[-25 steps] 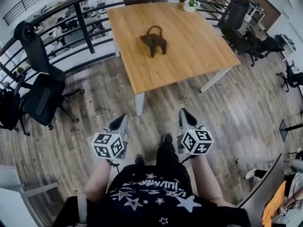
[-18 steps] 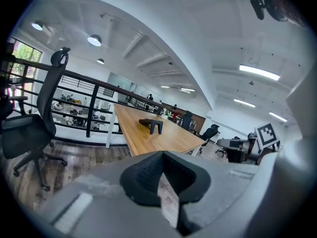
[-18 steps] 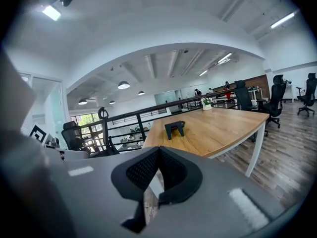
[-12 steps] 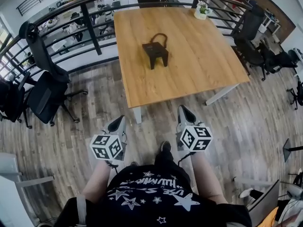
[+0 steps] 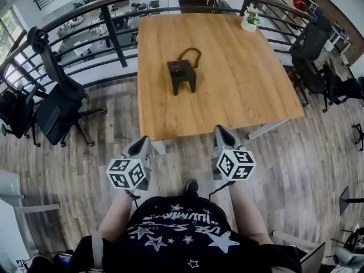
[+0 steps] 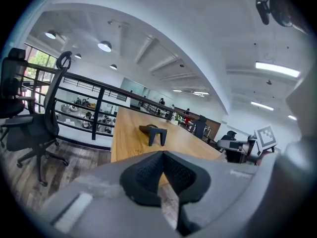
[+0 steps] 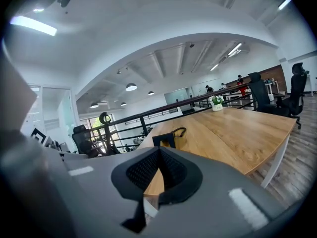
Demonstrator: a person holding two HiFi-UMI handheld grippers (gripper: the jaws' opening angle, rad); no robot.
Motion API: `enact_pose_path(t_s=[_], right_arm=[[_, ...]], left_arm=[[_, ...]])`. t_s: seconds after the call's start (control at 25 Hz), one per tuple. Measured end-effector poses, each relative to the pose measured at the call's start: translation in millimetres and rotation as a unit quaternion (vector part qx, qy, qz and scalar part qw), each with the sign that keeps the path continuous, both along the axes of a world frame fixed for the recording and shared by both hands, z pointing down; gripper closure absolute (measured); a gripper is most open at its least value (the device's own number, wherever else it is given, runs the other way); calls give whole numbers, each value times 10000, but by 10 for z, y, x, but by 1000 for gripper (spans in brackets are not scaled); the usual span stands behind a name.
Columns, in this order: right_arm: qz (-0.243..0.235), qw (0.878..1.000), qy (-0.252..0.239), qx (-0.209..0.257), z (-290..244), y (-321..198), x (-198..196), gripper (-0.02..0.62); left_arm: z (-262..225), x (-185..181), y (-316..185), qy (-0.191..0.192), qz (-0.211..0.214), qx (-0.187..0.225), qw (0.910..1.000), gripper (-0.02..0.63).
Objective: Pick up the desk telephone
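Two grippers sit low in my head view, both short of the near edge of the wooden table [image 5: 244,90] and touching nothing. The left gripper [image 5: 143,143] has its jaws pressed together with nothing between them, and its own view [image 6: 162,158] shows the black ribbed pads meeting. The right gripper [image 5: 220,131] is likewise closed and empty, pads meeting in its own view [image 7: 158,153].

For writing, each gripper's cube carries black-and-white square markers. The black shirt [image 5: 182,232] at the bottom has white stars and a line of lettering that reads upside down from here; I cannot make out the words.

The desk telephone [image 5: 182,76] rests on the table, left of the table's middle and well apart from both grippers, ahead of the gap between them. From the left gripper view it stands ahead and a little left of the jaw tips [image 6: 152,132]; from the right gripper view it is just above them [image 7: 166,138]. Its dark body faces me with two leg-like ends, and the cord loop [image 5: 191,52] lies on the far side. Its long axis thus runs away from me, leaning slightly right at the far end.
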State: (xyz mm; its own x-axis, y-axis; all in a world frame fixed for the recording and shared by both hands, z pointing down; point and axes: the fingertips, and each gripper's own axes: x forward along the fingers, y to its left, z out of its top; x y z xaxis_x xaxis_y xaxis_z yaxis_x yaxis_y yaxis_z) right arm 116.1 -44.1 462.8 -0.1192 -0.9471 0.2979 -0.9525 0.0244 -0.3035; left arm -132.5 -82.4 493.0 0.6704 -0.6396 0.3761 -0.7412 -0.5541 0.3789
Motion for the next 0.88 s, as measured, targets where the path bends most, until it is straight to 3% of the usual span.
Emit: enact_pose_path(t_s=[0.52,0.88], right_arm=[[-394,9989,-251,54,135,-136,617,595],[-389,9979,-487,-197,411,-162,665,594]], left_arm=[[63,560,83,-83,-597,-31,9982,604],[125,684,-62,-101,-608,-202,9979,604]])
